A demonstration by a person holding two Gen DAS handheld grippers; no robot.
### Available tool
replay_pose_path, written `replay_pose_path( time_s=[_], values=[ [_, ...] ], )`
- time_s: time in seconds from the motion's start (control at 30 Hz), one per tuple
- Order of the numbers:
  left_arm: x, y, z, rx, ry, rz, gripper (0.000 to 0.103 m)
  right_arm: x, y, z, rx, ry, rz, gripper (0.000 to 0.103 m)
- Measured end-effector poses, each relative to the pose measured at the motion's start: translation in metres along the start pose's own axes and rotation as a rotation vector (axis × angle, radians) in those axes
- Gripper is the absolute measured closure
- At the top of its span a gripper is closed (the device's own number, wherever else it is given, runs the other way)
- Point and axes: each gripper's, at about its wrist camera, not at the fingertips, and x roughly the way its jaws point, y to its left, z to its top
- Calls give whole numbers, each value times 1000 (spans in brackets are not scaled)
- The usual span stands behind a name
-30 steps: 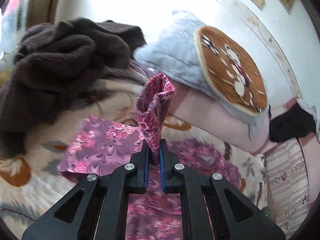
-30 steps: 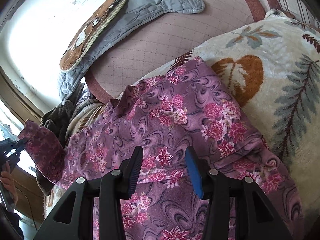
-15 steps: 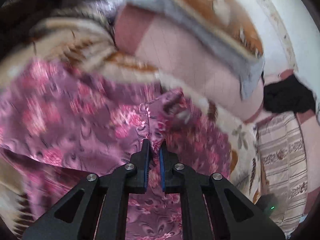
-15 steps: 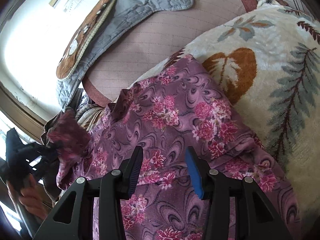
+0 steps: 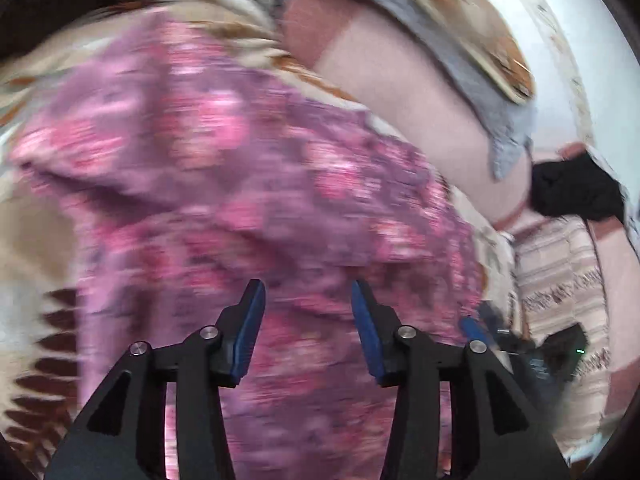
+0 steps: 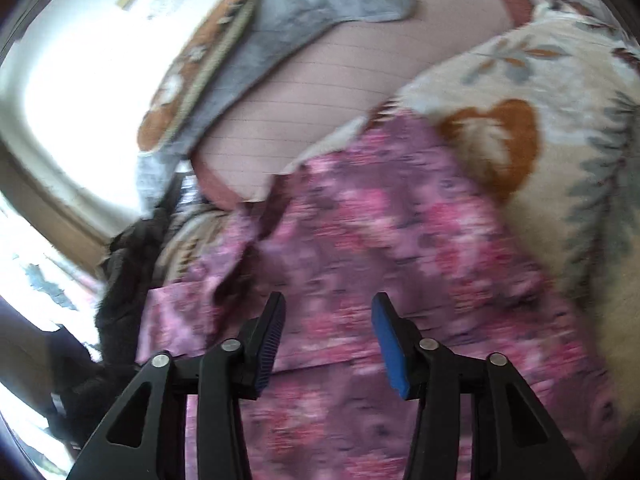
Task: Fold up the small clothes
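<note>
both wrist cams, fisheye, looking fwd and down along own fingers, close over floral garment [image 5: 256,184] [image 6: 400,264] on leaf-print blanket [image 6: 560,92]. shared: garment, pink cushion [image 5: 420,108] [image 6: 320,92], grey quilted pad [image 6: 288,40]. both blurred.

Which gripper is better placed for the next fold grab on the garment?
Probably right gripper: open, over the garment's edge. Left gripper is just opening above mid-cloth.

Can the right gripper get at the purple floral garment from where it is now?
Probably yes. The right gripper, its jaws opening with nothing between them, hangs right over the garment, which lies spread on the leaf-print blanket. Nothing visible blocks the way, though the picture is blurred.
</note>
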Motion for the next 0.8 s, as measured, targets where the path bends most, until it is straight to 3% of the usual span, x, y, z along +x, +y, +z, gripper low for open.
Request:
replay_pose_path(
  time_s=[0.03,0.1,0.3,0.33,0.37,0.4,0.63,0.8],
  values=[
    [1,13,0,-32,12,4,60,10,8,-3,-2,25,34,40],
    [4,30,-1,-79,35,-23,61,27,19,-5,15,53,72,40],
    [0,31,-3,-65,31,-40,61,102,64,10,24,171,123,41],
    [0,31,-3,-63,33,-41,61,114,71,11,13,192,82,49],
    [-1,31,-4,-65,35,-45,61,120,76,12,-1,203,70,78],
    [0,31,-3,-70,38,-52,61,122,79,12,-19,213,74,96],
    [-1,47,0,-139,58,-122,61,55,80,36,-108,42,84,97],
    [-2,46,-1,-142,53,-112,61,12,28,53,-94,-17,-35,97]
  ],
)
